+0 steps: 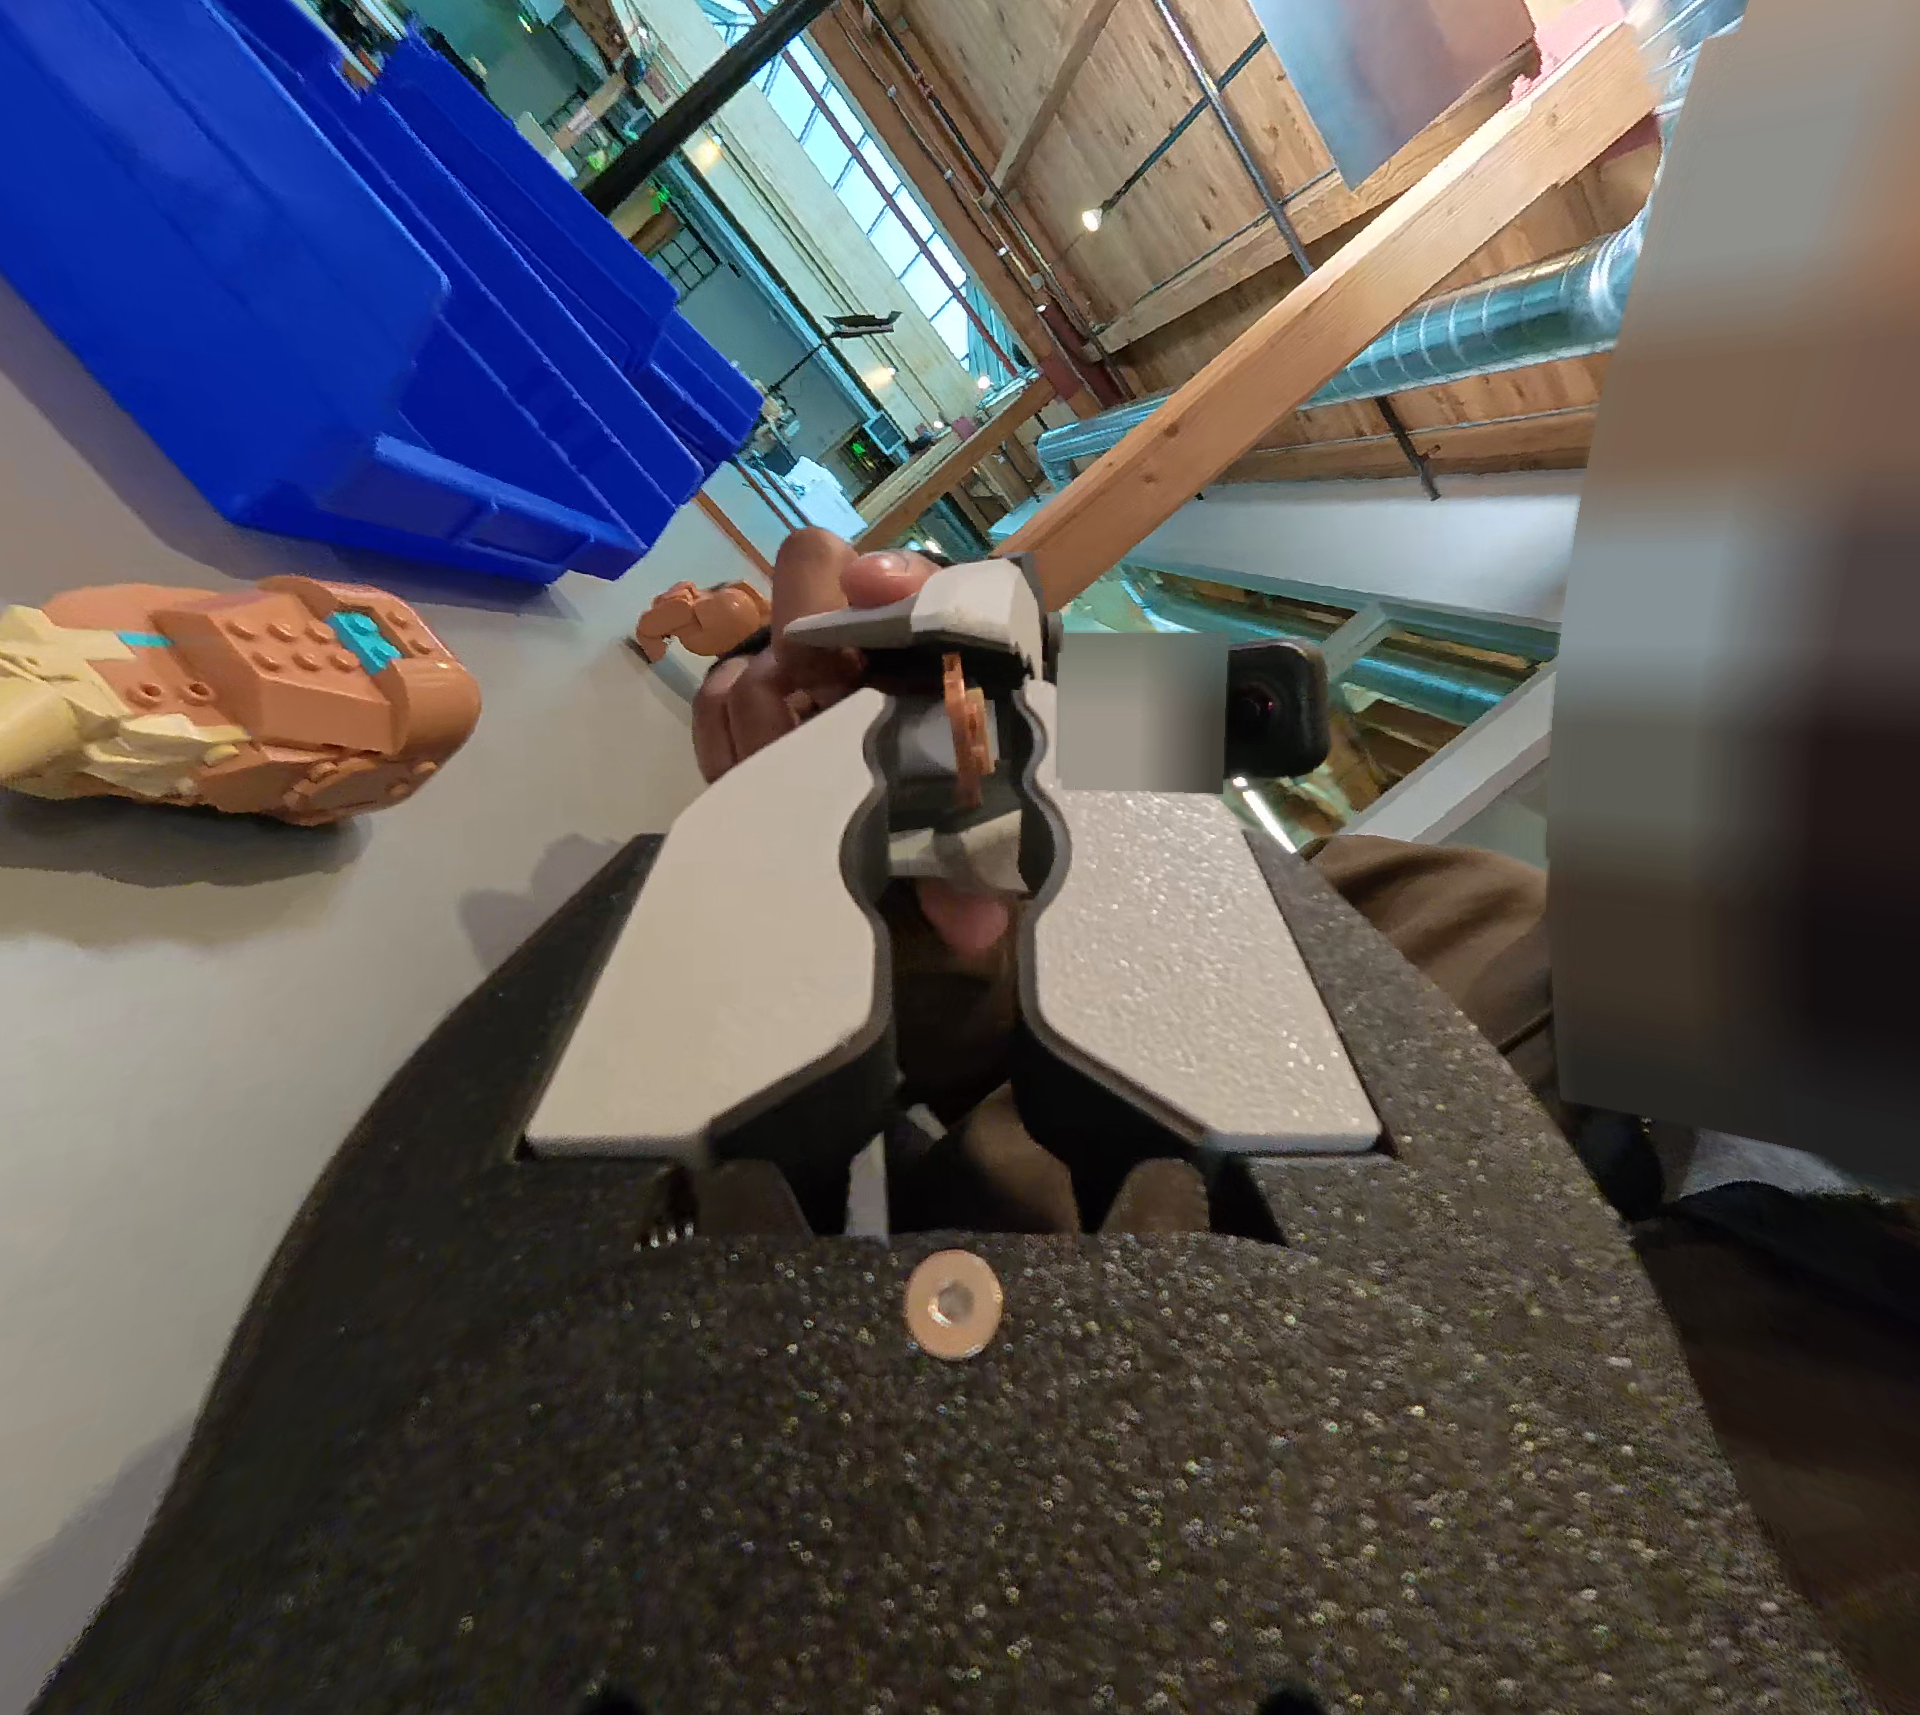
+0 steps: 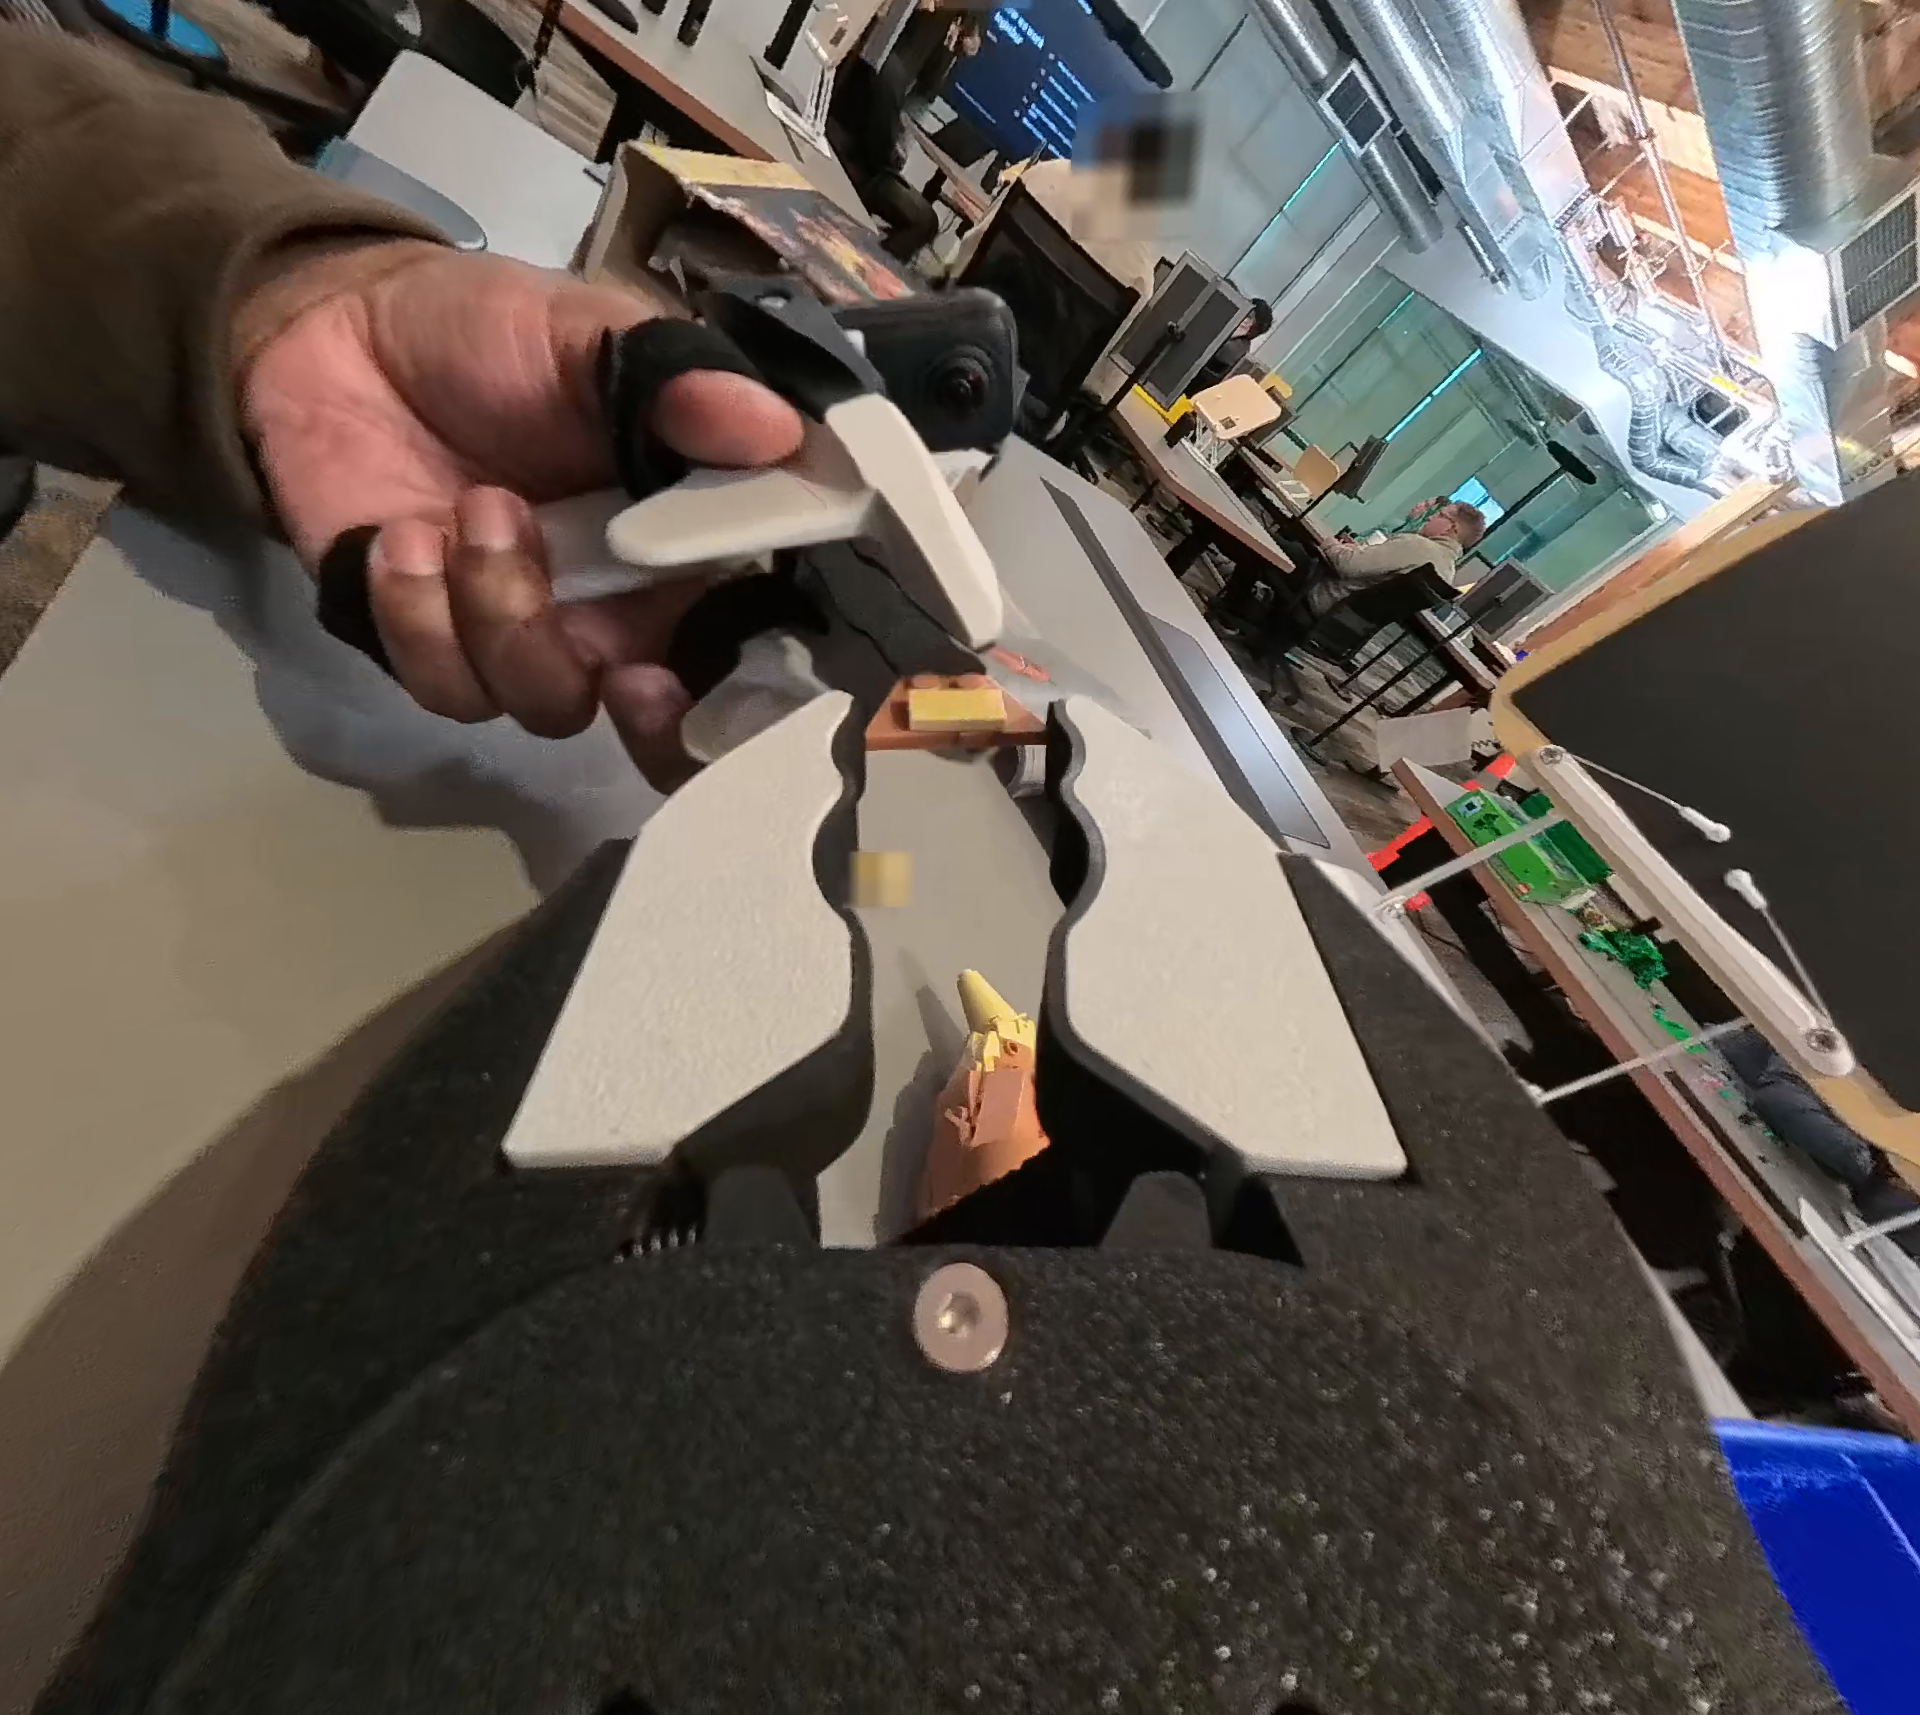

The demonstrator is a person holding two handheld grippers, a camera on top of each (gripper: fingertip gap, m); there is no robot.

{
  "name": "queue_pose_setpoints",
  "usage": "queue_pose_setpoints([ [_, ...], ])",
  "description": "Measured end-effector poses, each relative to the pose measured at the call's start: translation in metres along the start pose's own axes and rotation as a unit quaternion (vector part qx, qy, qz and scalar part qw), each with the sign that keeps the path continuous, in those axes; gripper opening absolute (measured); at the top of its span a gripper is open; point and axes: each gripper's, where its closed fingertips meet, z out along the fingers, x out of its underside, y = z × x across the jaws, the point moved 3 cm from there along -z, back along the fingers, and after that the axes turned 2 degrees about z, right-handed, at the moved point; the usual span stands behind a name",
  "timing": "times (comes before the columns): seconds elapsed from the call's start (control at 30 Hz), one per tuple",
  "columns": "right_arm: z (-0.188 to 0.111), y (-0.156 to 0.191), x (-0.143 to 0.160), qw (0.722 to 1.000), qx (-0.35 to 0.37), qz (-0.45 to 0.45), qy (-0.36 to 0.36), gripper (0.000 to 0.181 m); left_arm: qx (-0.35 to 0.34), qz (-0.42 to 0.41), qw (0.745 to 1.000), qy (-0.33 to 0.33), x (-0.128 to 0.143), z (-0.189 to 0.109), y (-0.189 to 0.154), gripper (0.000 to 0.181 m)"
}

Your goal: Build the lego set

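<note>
Orange plate [image 2: 951, 723] between right gripper [image 2: 954, 730] jaws, seemingly clamped, narrowly parted.

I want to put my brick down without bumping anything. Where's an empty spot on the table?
The grey table is bare below the tan-and-cream lego model, between it and the left gripper. It is crowded higher up, where the blue bins sit close behind that model, and by the small orange lego piece.
</note>
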Motion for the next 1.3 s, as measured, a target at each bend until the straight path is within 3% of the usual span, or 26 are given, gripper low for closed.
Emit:
queue_pose_setpoints([
  [0.23, -0.002, -0.001, 0.002, 1.0, 0.003, 0.009, -0.004, 0.033, -0.073, 0.137, 0.985, 0.071, -0.001, -0.011, -0.001, 0.023],
  [0.47, 0.0, 0.003, 0.001, 1.0, 0.005, -0.006, -0.004, 0.033, -0.056, 0.091, 0.987, 0.122, 0.005, -0.002, -0.001, 0.013],
  [0.67, 0.001, 0.002, 0.004, 1.0, 0.008, -0.008, 0.003, 0.034, -0.03, 0.056, 0.992, 0.113, 0.003, -0.001, 0.0, 0.005],
  [0.77, 0.001, 0.0, 0.01, 1.0, 0.008, -0.007, 0.02, 0.045, -0.028, 0.038, 0.994, 0.103, 0.001, -0.001, 0.005, 0.005],
  [0.9, -0.006, -0.022, 0.042, 0.994, 0.029, 0.032, 0.104, 0.06, -0.061, 0.032, 0.994, 0.086, -0.01, -0.008, 0.02, 0.004],
  [1.07, -0.017, -0.033, 0.099, 0.959, -0.019, 0.17, 0.226, 0.078, -0.094, 0.048, 0.989, 0.105, -0.024, -0.015, 0.037, 0.005],
  [1.3, -0.007, -0.024, 0.127, 0.931, -0.051, 0.232, 0.277, 0.086, -0.106, 0.042, 0.983, 0.143, -0.035, -0.012, 0.06, 0.005],
])
